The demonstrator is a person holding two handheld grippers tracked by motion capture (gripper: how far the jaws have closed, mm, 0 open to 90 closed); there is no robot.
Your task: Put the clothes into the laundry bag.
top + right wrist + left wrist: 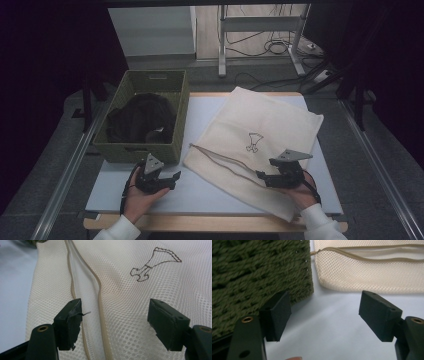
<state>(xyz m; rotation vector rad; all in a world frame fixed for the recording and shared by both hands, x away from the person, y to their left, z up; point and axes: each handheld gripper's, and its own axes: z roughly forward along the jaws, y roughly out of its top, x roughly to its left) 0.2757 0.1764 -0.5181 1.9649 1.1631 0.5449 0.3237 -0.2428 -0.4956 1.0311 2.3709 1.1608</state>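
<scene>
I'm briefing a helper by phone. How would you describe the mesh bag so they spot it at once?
On the pale table, right of the green woven basket, lies a flat cream mesh bag. Unlike the dark cloth in the basket, it has a tan zipper and a small drawn emblem.

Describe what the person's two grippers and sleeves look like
Both are black two-jaw tools. The left gripper and right gripper each carry a grey three-cornered plate on top and trail a black cable by the wrist. Up close, the jaws end in blocky black pads on arms with brass-coloured eyelets; one right-gripper pad looks frayed at its edge. The person wears white sleeves.
</scene>
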